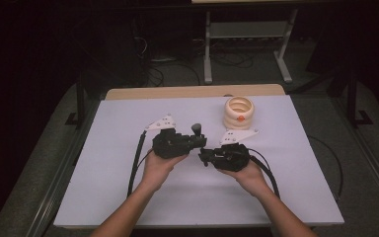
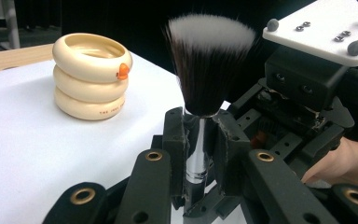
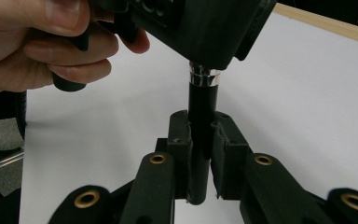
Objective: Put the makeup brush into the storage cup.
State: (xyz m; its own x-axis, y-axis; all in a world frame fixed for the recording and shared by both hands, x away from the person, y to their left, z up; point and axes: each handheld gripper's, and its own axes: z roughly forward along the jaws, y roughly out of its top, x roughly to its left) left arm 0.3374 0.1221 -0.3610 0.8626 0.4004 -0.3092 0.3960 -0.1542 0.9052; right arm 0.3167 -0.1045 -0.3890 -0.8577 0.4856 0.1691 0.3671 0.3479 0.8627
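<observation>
A white table carries little: at its 1 o'clock stands a cream holder built like three stacked rings, with an orange bead on its side, open at the top. Near the centre the two hands meet. The left gripper and the right gripper face each other, almost touching, and both are clamped on one brush. In the left gripper view the jaws are closed on the shiny ferrule just under the bristles, the tuft standing upright at 12 o'clock; in the right gripper view the jaws pinch the black handle just below the silver band. The brush sits above the table's middle, at about 7 o'clock from the holder and apart from it. It looks light; the handle and ferrule should be stiff but smooth, so likely to slip or twist in a loose grip. The bristles are soft and would splay if squeezed, so the handle is the place to hold.
</observation>
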